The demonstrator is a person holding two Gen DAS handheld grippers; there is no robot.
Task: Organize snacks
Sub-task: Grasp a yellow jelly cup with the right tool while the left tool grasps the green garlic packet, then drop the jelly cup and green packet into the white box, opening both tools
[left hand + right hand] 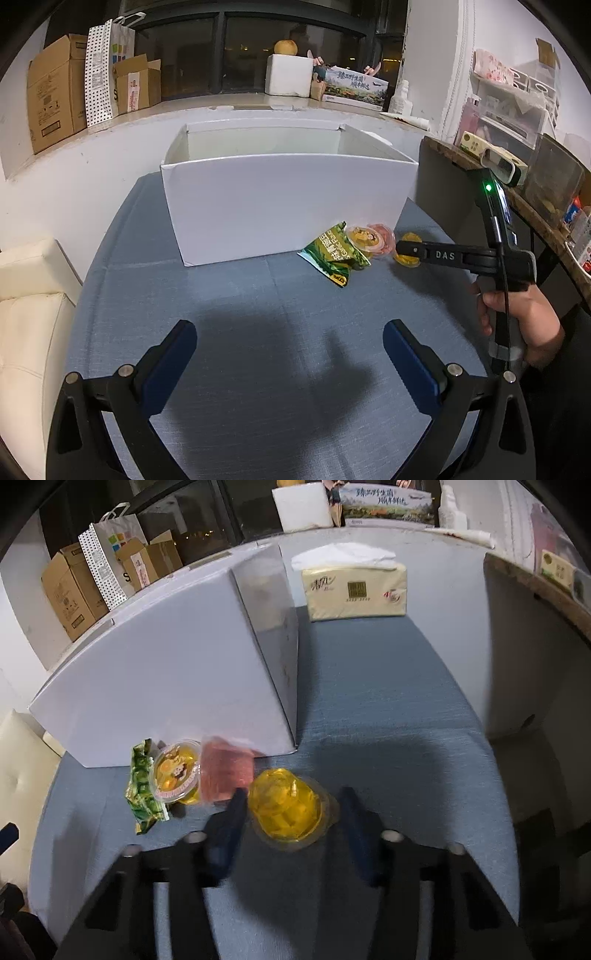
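A yellow jelly cup [290, 808] lies on the blue tablecloth [388, 701], filling the gap between the blue pads of my right gripper [291, 795], which press its sides. From the left wrist view that right gripper [406, 253] reaches in from the right with the yellow cup [408, 260] at its tips. To its left, by the white box [288, 206], lie a pink jelly cup [225, 771], a yellow cup with a cartoon lid [175, 771] and a green snack bag [142, 786]. My left gripper [290, 332] stands open over bare cloth.
The tall open white box [166, 686] stands at the table's back. A yellow tissue pack [354, 590] sits behind it to the right. A cream sofa [26, 295] borders the left; a wooden shelf [517, 192] stands on the right. Cardboard boxes [55, 92] line the windowsill.
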